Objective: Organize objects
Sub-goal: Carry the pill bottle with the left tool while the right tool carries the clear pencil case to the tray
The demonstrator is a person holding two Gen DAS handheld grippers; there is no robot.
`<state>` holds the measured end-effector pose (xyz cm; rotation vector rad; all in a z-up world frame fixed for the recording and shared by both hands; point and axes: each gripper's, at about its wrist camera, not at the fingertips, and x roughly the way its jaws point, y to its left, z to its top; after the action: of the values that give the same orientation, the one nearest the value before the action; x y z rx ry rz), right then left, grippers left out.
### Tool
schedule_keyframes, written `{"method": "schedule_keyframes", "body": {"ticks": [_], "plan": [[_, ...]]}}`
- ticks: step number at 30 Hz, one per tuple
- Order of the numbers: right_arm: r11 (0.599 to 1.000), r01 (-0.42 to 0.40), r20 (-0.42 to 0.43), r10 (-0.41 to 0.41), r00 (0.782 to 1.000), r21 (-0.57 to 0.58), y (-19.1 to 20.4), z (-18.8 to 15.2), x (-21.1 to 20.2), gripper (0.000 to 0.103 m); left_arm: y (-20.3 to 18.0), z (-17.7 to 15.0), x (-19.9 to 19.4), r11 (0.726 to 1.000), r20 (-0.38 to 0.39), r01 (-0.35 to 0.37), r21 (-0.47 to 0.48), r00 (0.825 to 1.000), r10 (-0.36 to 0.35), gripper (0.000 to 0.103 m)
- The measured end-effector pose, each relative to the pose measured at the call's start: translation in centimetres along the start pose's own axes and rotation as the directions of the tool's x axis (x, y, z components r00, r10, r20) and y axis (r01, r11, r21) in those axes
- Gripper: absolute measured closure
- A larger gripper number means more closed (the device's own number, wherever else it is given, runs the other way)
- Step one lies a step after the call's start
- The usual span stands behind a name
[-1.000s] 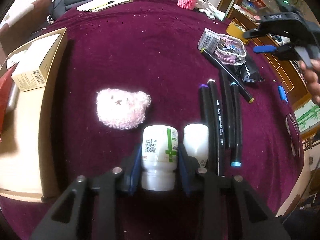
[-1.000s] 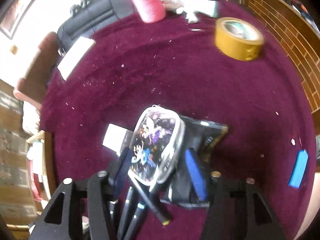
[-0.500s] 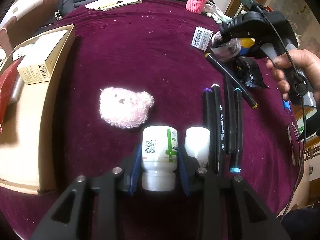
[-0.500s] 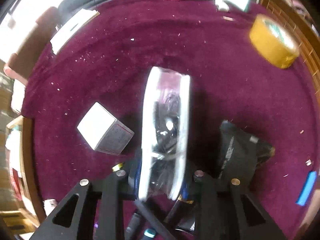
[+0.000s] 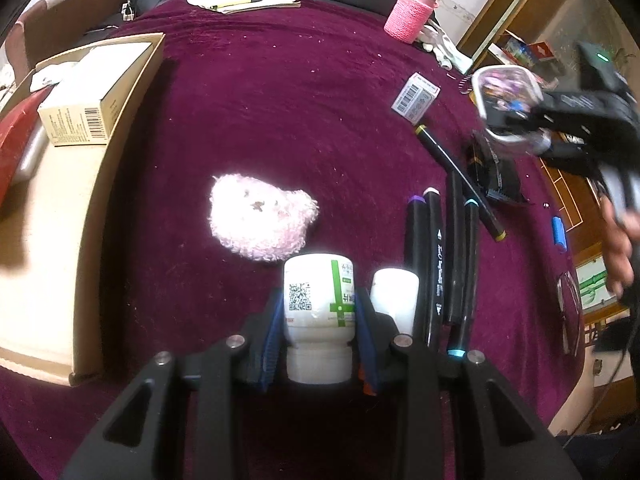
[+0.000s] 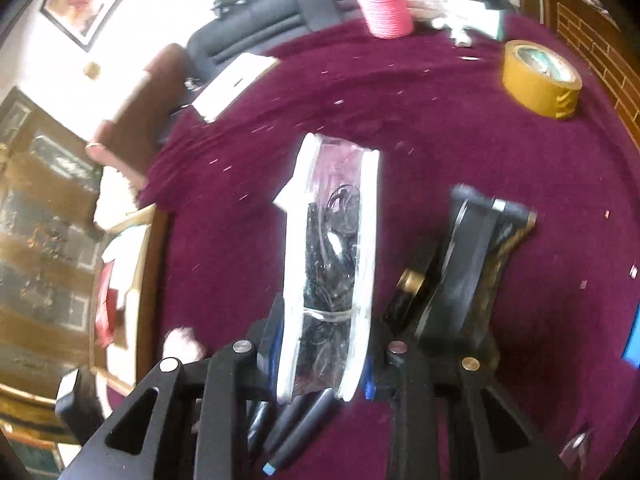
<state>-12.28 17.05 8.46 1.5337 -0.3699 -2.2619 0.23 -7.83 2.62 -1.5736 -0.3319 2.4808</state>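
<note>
Left gripper (image 5: 320, 322) is clamped on the white plastic bottle with the green-striped label (image 5: 319, 318), just this side of the fluffy pink plush toy (image 5: 262, 222) on the maroon-clothed desk (image 5: 280, 100). Further out, right of the toy, the right gripper (image 6: 326, 338) pinches a clear round-cornered pouch with cartoon print (image 6: 330, 268), lifted off the desk.

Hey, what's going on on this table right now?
A person is tidying a cluttered maroon table with a handheld gripper in each hand. The left gripper is clamped on a white bottle with a green label, beside a second white bottle and a row of markers. The right gripper grips a clear pouch edge-on, held above the table. A cardboard box sits at the left edge.
</note>
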Motion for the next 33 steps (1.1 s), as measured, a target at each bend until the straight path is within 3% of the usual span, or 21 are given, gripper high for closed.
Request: {"method": "schedule_keyframes", "body": {"ticks": [9, 17, 25, 33], "plan": [[0.995, -0.062, -0.047, 0.058, 0.997, -0.083, 3.8, -5.2, -0.5, 0.071, 0.0, 0.5, -1.5, 0.999, 0.030, 0.031, -0.011, 0.999, -0.030, 0.070], [0.987, -0.099, -0.057, 0.092, 0.994, -0.128, 7.2, -6.6, -0.6, 0.071, 1.0, 0.4, -4.3, 0.999, 0.079, 0.045, -0.023, 0.996, -0.043, 0.070], [0.970, -0.138, -0.087, 0.123, 0.989, -0.200, 12.5, -7.1, 0.7, 0.070, 4.9, 1.0, -7.6, 0.997, 0.147, 0.037, -0.073, 0.989, -0.026, 0.070], [0.943, -0.184, -0.157, 0.144, 0.977, -0.277, 18.7, -7.5, 4.2, 0.070, 9.9, 0.9, -8.9, 0.989, 0.161, 0.015, -0.144, 0.987, 0.009, 0.070]]}}
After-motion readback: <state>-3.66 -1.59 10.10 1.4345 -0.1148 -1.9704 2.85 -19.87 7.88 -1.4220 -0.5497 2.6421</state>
